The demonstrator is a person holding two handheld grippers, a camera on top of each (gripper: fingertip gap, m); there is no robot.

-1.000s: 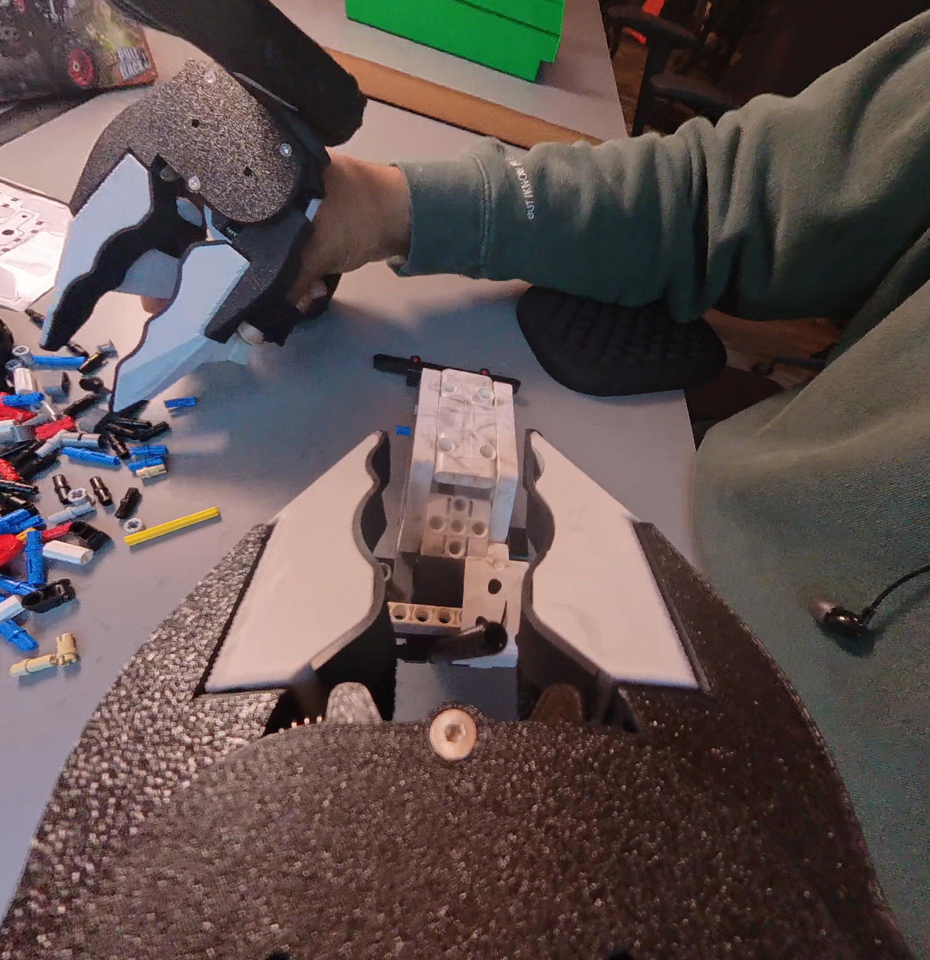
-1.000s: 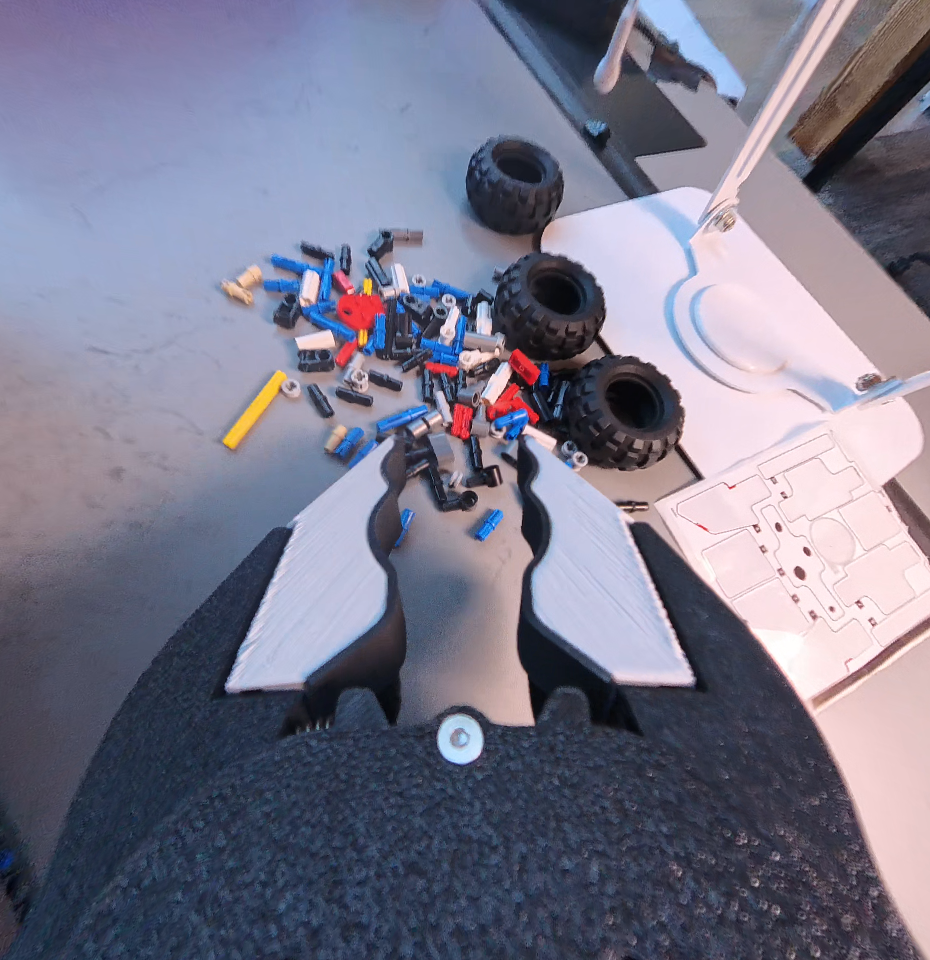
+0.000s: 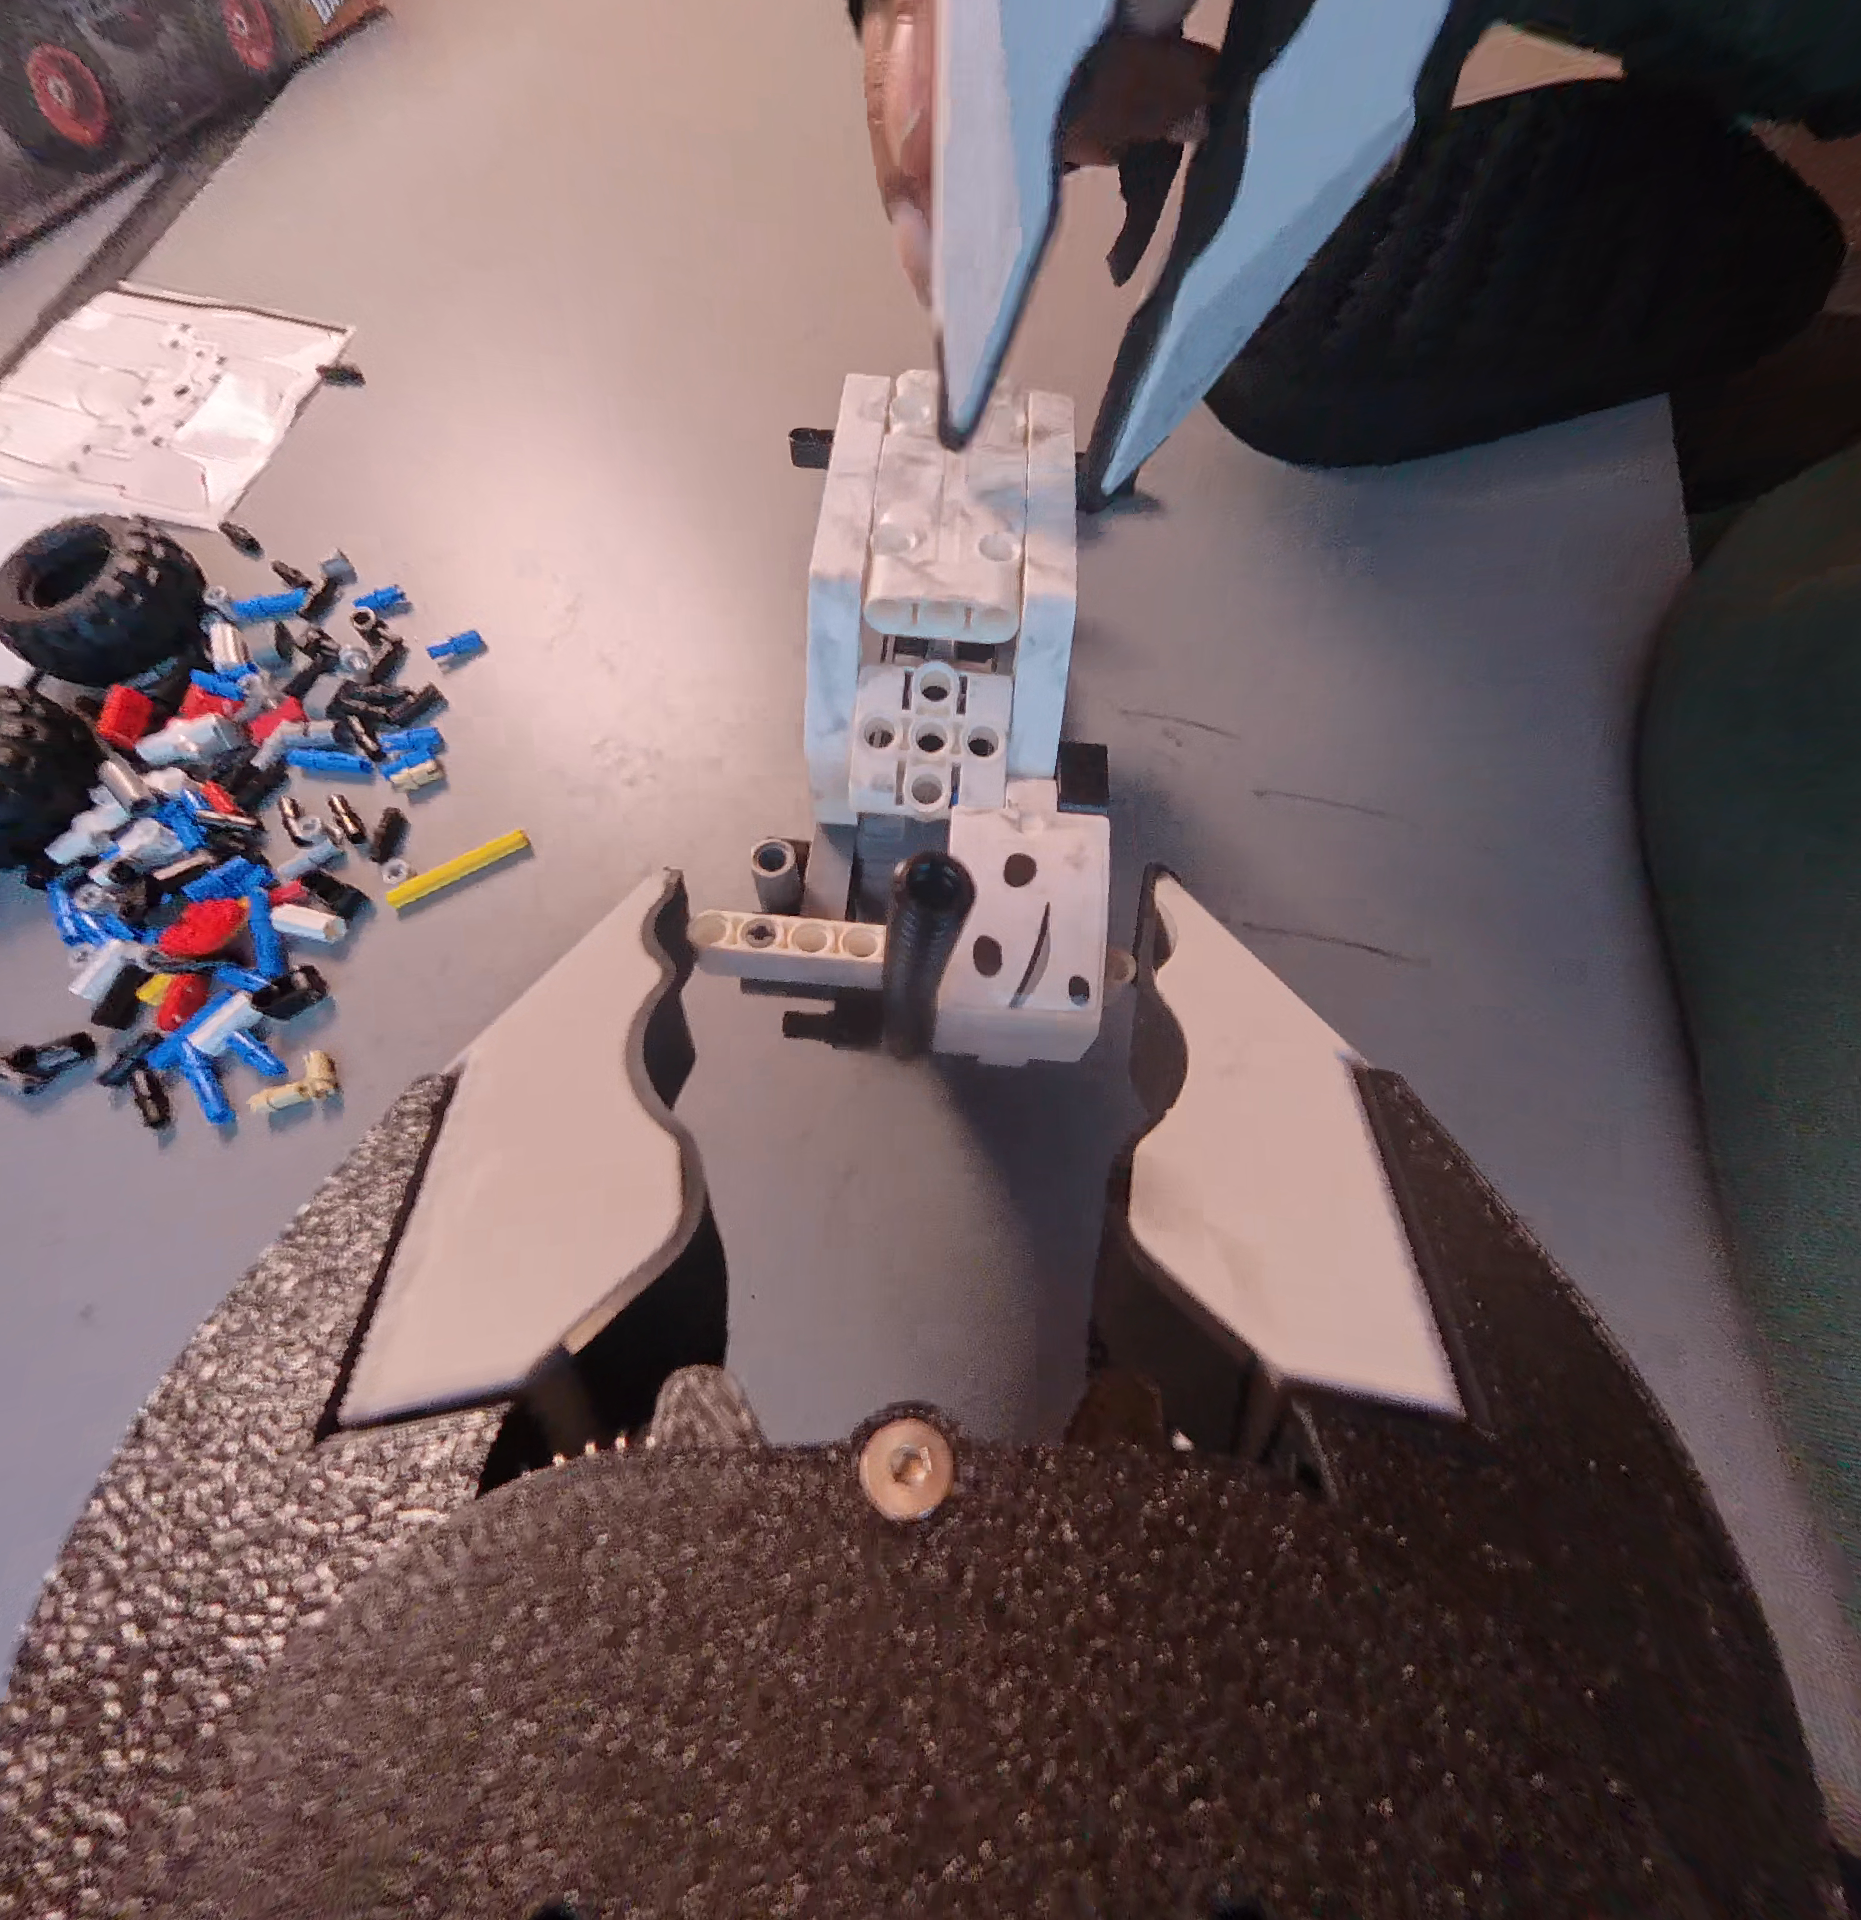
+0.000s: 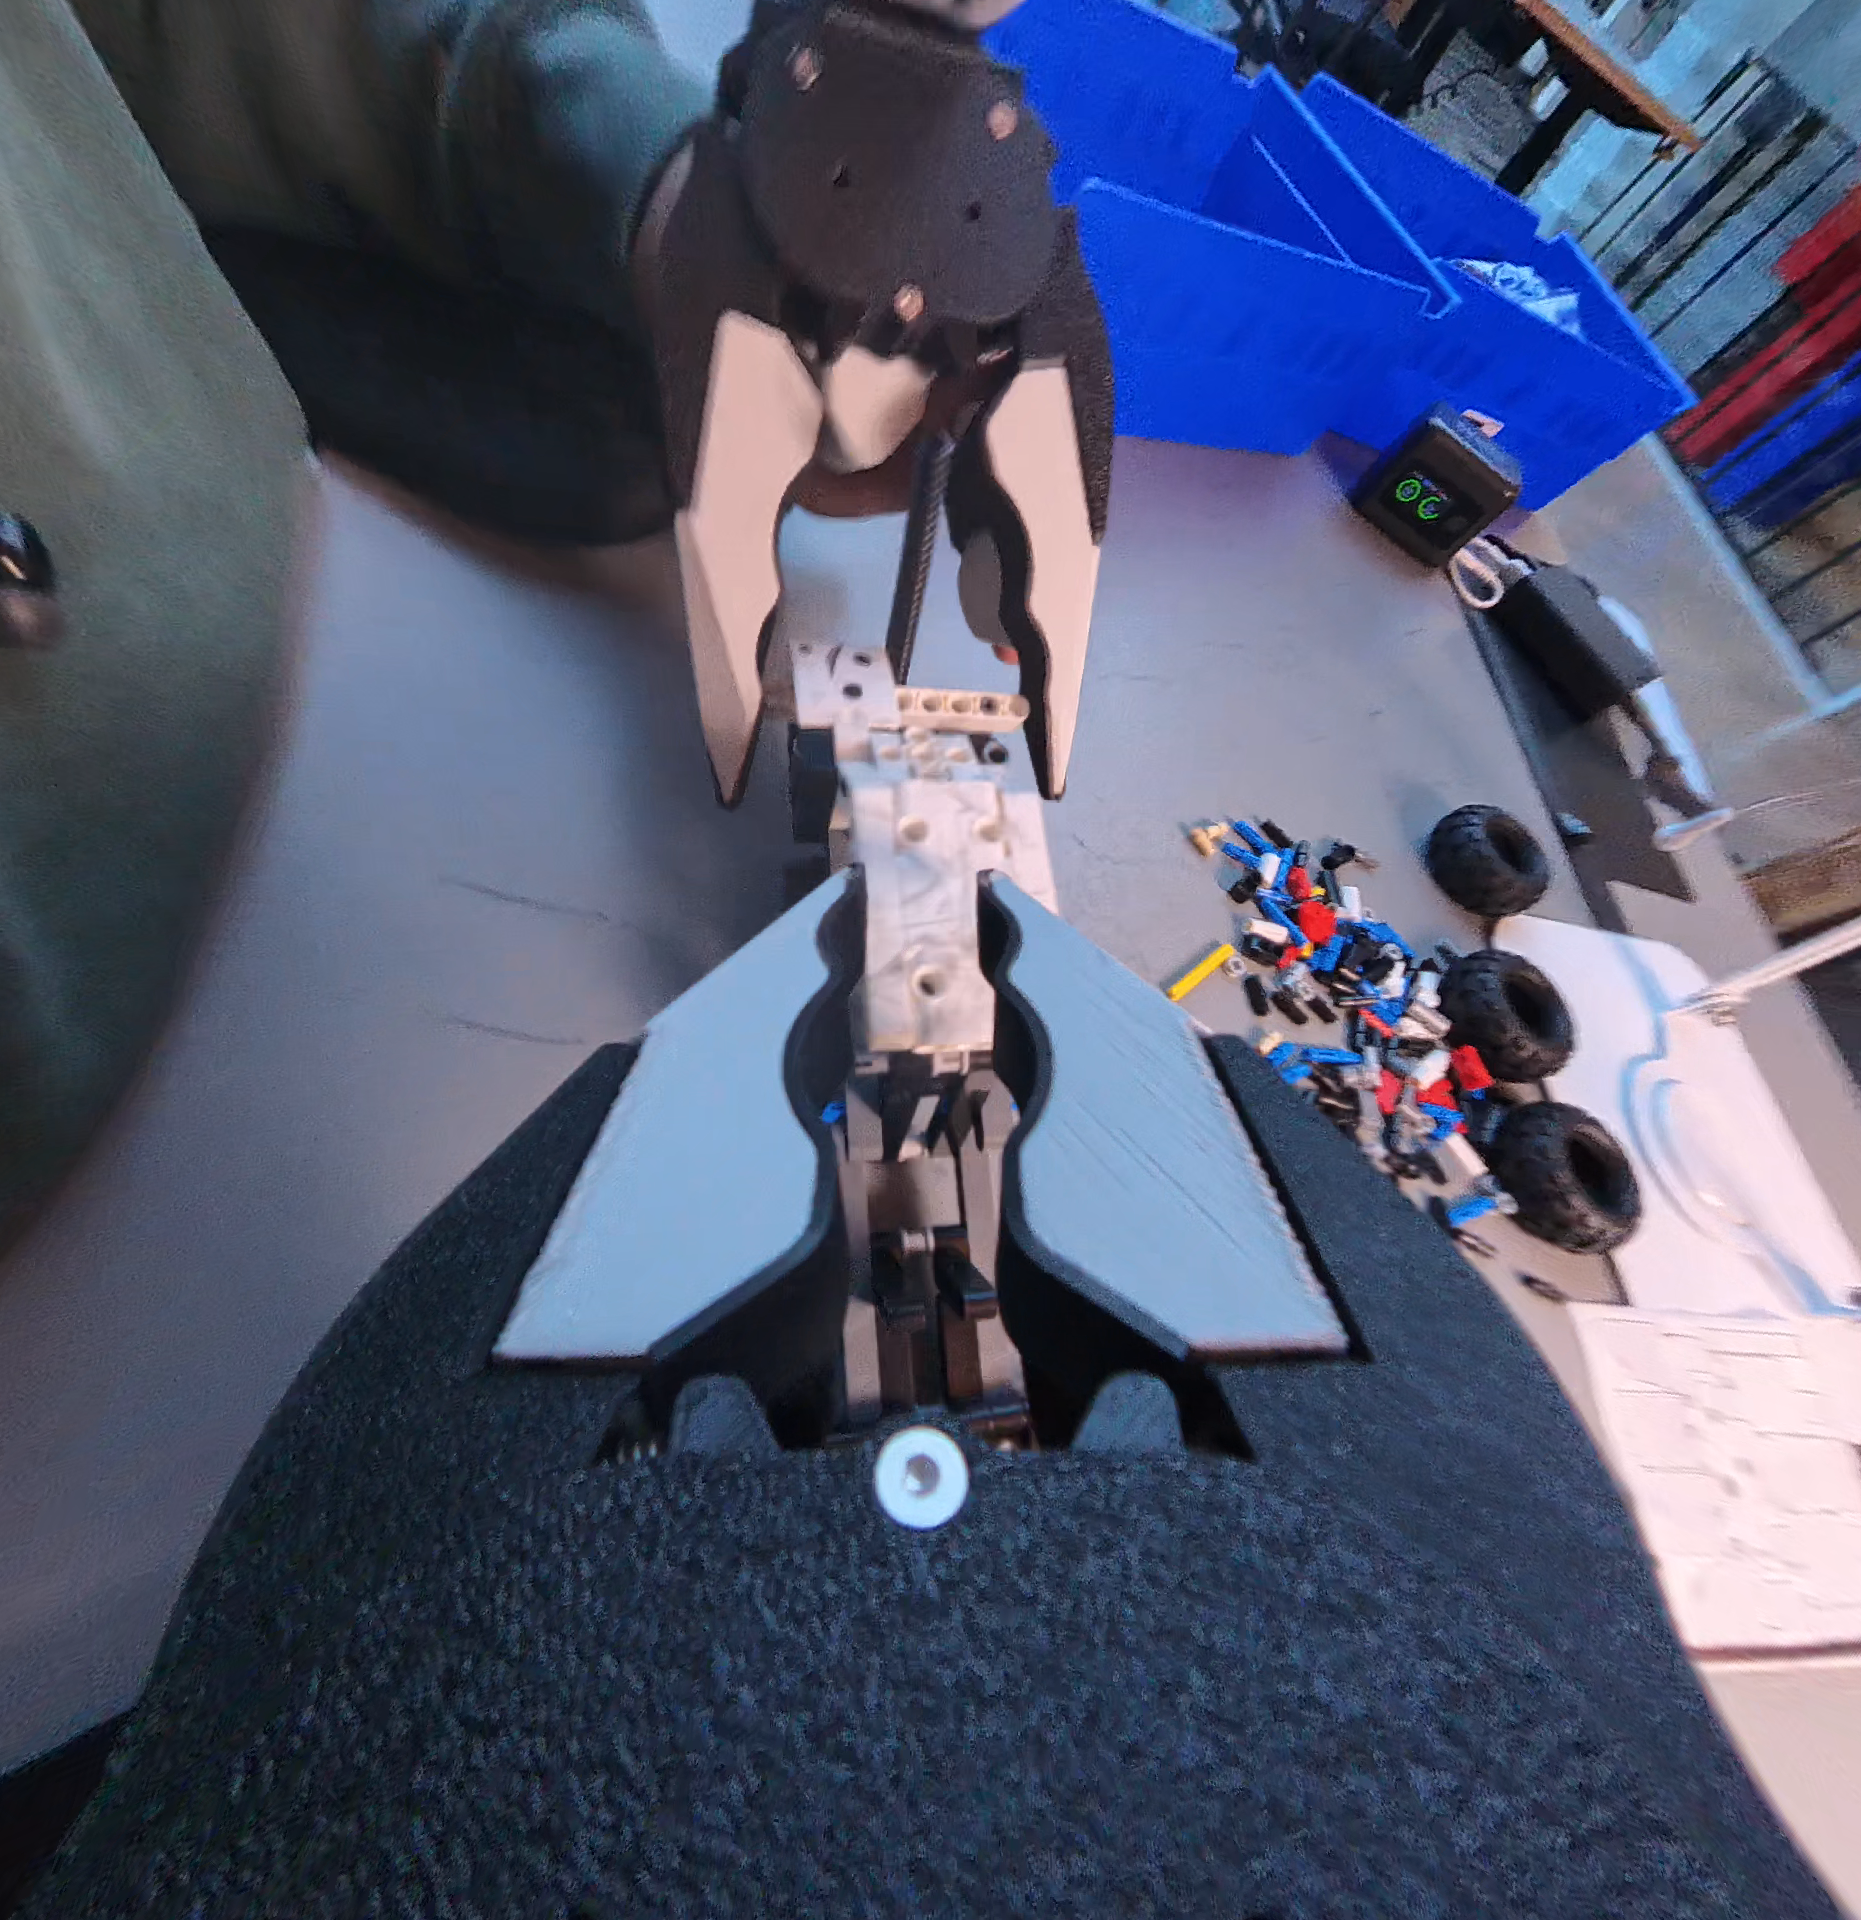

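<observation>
A white and grey brick-built model (image 3: pixel 936 582) lies lengthways on the grey table (image 3: pixel 593 312), with a black ribbed rod (image 3: pixel 915 956) at its near end. My left gripper (image 3: pixel 910 883) is open, its fingertips either side of that near end without gripping. My right gripper (image 3: pixel 1030 468) comes down on the far end, one fingertip on the model's top, the other beside it on the table. In the right wrist view my right gripper (image 4: pixel 918 876) is closed against the model (image 4: pixel 921 935); the left gripper (image 4: pixel 893 792) faces it, open.
A pile of small blue, black, red and grey parts (image 3: pixel 209 831) and black tyres (image 3: pixel 84 597) lie left of the model, with a printed sheet (image 3: pixel 147 405) behind. Blue bins (image 4: pixel 1321 291) and a small black device (image 4: pixel 1435 488) stand at the table's far side. A black pad (image 3: pixel 1528 291) lies by the person's green clothing (image 3: pixel 1788 935). My hands' fingertips stand some 7 cm from each other.
My left gripper has opened and let go of the model's near end. My right gripper has swung from over the parts pile to the model's far end and narrowed onto it.
</observation>
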